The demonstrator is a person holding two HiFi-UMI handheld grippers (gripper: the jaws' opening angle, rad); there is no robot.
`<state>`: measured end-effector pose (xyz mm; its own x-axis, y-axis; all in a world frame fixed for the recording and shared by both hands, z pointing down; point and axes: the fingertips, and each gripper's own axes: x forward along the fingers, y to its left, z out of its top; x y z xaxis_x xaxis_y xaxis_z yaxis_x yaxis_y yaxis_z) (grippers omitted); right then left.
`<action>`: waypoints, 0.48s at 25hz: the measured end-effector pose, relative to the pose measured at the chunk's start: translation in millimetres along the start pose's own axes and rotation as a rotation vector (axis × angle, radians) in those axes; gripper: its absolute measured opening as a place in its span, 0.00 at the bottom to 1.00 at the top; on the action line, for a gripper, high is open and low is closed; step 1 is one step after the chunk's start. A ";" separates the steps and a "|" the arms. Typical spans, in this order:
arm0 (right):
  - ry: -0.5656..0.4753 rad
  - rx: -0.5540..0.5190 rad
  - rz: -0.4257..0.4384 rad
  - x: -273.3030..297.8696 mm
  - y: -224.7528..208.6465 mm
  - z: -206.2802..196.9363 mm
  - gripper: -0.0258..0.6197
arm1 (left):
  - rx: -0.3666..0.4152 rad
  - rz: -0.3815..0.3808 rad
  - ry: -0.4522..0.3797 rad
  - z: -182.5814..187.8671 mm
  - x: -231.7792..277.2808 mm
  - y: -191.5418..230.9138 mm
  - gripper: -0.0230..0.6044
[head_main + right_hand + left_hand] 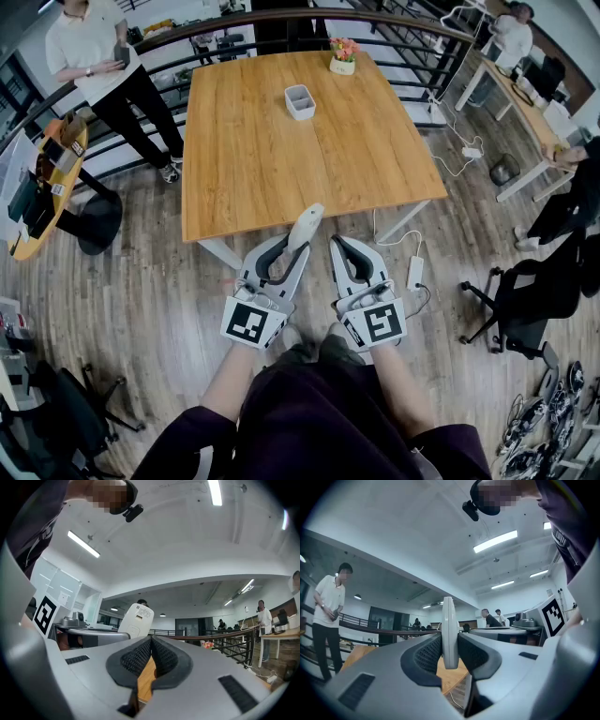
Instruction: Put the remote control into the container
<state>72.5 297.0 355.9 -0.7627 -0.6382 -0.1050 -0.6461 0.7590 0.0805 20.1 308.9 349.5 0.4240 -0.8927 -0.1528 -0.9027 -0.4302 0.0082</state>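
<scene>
A white remote control (306, 228) sticks up and forward out of my left gripper (292, 248), which is shut on its lower end, just short of the wooden table's (244, 178) near edge. In the left gripper view the remote (448, 630) stands edge-on, pinched between the two dark pads (429, 654). My right gripper (337, 244) hovers beside it, shut with nothing between its pads (140, 657); the remote (136, 619) shows to its left. The small white container (299, 101) stands on the far middle of the table.
A pot of flowers (343, 56) sits at the table's far edge. A person in a white shirt (94, 47) stands beyond the far left corner by a curved railing (234, 23). A power strip (415, 272) lies on the floor at right; office chairs (525, 291) stand around.
</scene>
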 end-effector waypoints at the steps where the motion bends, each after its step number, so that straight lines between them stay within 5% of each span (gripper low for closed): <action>1: 0.005 -0.004 0.003 2.3 0.9 -1.7 0.07 | 0.008 -0.005 0.015 -3.3 -0.2 2.9 0.22; 12: 0.031 0.002 0.008 43.7 -16.3 -25.6 0.07 | -0.010 0.002 0.003 -19.5 24.6 39.8 0.22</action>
<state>48.9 253.4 375.4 -0.7683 -0.6359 -0.0734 -0.6401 0.7642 0.0789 -4.0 267.2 365.3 0.4227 -0.8937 -0.1501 -0.9026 -0.4300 0.0184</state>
